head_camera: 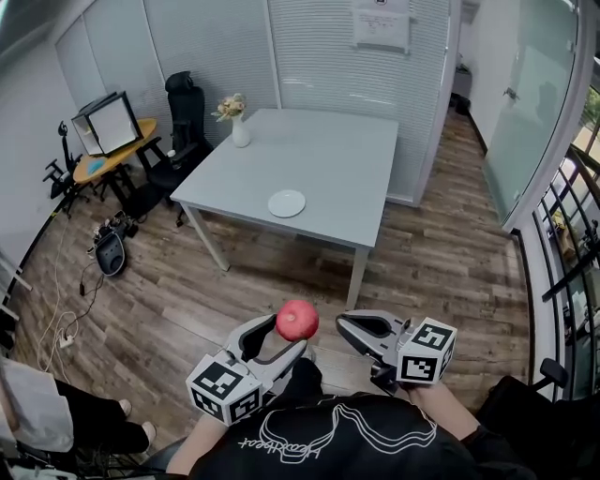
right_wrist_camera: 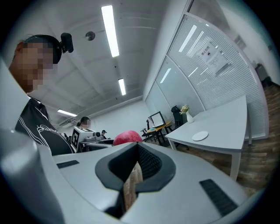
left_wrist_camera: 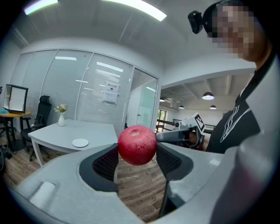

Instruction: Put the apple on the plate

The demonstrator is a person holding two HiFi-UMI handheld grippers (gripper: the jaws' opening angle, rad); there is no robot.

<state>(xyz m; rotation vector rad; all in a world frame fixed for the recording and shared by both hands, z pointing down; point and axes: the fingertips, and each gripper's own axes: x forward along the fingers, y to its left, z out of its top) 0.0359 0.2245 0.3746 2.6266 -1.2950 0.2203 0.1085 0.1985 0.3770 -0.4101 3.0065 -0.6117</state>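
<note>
We're in a black T-shirt (head_camera: 328,436) with a white line drawing and some script across it. The left gripper (head_camera: 286,335) and right gripper (head_camera: 349,325) are both pale grey shells with black ribbed pads (left_wrist_camera: 106,162), and each carries 1 cube (head_camera: 225,387) of black-and-white square markers.

Notice (head_camera: 380,26) on glass wall: print too small to read. Shirt (head_camera: 323,439): white script, upside down, illegible. Left cube (head_camera: 225,389), right cube (head_camera: 427,351): black-white square markers, no letters.
</note>
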